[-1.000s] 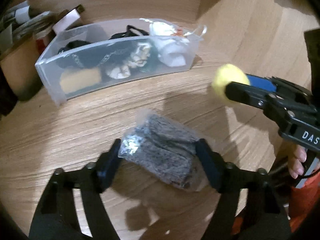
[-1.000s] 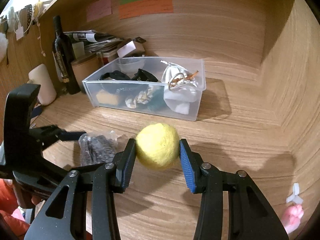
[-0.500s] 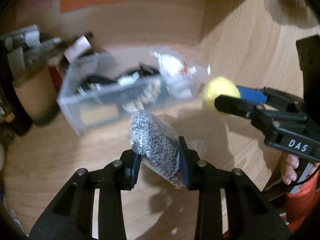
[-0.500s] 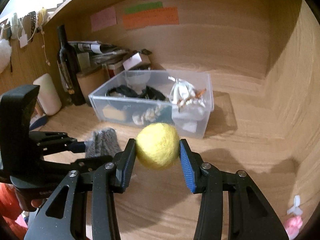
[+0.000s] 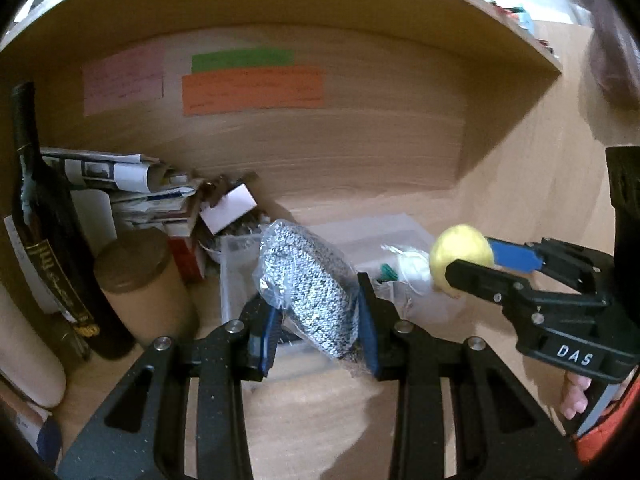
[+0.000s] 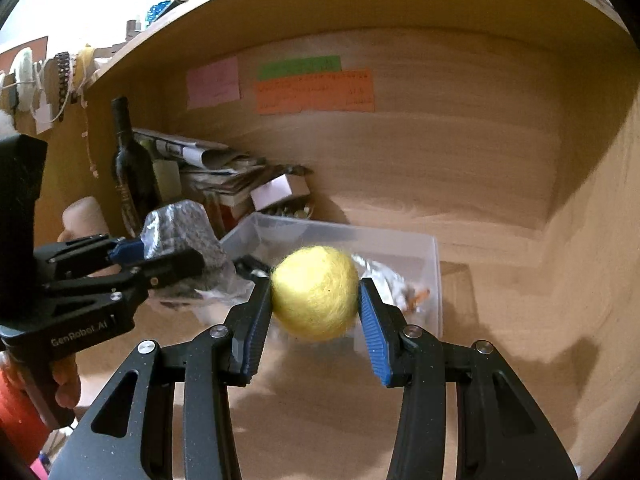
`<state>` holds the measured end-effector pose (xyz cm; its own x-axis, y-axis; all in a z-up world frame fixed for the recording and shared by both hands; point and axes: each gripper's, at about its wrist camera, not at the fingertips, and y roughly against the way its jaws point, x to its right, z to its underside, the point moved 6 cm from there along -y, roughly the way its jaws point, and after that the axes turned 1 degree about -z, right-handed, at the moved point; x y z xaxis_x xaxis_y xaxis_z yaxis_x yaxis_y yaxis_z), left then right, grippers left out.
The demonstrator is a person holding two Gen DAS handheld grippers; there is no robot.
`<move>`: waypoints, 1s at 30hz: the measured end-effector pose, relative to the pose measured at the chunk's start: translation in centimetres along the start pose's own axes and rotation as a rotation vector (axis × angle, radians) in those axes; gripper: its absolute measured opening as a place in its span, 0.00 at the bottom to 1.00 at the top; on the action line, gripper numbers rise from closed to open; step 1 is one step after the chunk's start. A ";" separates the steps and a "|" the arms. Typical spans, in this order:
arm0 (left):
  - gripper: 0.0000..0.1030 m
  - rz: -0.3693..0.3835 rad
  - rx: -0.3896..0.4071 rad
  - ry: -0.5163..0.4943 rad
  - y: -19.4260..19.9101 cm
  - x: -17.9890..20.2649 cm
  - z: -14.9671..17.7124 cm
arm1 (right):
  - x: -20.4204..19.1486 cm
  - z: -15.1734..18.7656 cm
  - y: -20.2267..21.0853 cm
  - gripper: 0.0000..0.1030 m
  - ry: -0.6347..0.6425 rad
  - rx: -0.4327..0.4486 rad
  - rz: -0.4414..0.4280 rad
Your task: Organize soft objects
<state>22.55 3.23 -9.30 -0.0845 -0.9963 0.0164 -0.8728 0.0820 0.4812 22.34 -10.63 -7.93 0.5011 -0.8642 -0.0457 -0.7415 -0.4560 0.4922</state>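
Note:
My left gripper (image 5: 316, 320) is shut on a grey knitted item in a clear plastic bag (image 5: 308, 292) and holds it in the air in front of the clear plastic bin (image 5: 232, 280). My right gripper (image 6: 316, 308) is shut on a yellow felt ball (image 6: 316, 292), also lifted, just in front of the bin (image 6: 434, 280). In the left wrist view the ball (image 5: 460, 252) and right gripper (image 5: 476, 260) are to the right. In the right wrist view the bagged item (image 6: 180, 236) and left gripper (image 6: 152, 256) are to the left. The bin holds white cloth (image 5: 416, 272); its other contents are mostly hidden.
A dark wine bottle (image 5: 44, 240), a brown-lidded cylinder (image 5: 140, 280), stacked papers (image 5: 132, 184) and a small white box (image 5: 228, 208) crowd the back left corner. Wooden walls close in behind and on the right. Coloured notes (image 5: 252, 90) hang on the back wall.
My left gripper closed on the bagged grey item, lifted it off the table and carried it toward the bin. My right gripper rose and moved toward the bin, still holding the ball.

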 end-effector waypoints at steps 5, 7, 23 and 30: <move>0.34 -0.017 -0.041 0.015 -3.0 -0.2 0.7 | 0.4 -0.2 -2.8 0.39 -0.005 -0.044 0.005; 0.34 -0.020 -0.068 0.012 -3.9 -0.2 1.2 | 0.6 0.1 -4.1 0.39 -0.013 -0.072 0.005; 0.59 -0.071 -0.149 0.025 -6.1 -1.1 2.5 | 0.9 2.2 -7.3 0.65 0.005 -0.162 0.041; 0.71 -0.056 -0.098 0.030 -2.8 -1.1 1.8 | 0.7 1.2 -5.1 0.73 0.017 -0.099 0.058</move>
<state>24.19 4.14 -12.21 -0.0216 -0.9997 0.0127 -0.8242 0.0250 0.5658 25.91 -9.12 -11.51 0.4663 -0.8846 -0.0004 -0.7221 -0.3809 0.5774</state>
